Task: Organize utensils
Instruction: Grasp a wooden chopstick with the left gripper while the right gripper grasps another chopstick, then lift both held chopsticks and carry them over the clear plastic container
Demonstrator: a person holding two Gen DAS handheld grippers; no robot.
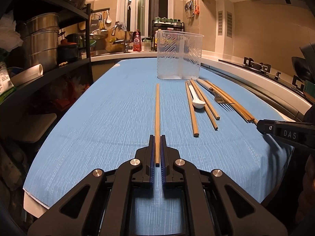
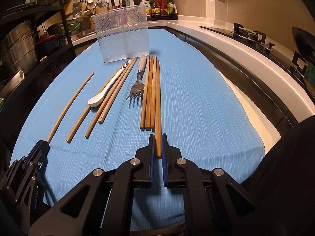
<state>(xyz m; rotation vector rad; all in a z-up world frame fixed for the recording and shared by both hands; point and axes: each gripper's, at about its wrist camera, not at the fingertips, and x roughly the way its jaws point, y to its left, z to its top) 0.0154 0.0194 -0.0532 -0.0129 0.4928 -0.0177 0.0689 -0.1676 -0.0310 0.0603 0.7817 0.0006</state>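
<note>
Presently both clamped: left gripper point(image 1: 157, 137) and right gripper point(image 2: 158, 137) on one chopstick point(image 1: 157, 114) each, near ends; light, stiff, slippery.

The left hand-held gripper point(image 1: 157, 151) is showing black angular linkage arms, round silver pivot screws and ribbed blue finger pads point(image 1: 152, 157). The right hand-held gripper point(image 2: 157, 151) is matching it, white "DAS" lettering marking its side. The person is wearing dark clothing point(image 2: 285, 157).

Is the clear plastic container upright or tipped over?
Upright. The clear plastic container stands on its base on the blue cloth, rim facing up.
</note>
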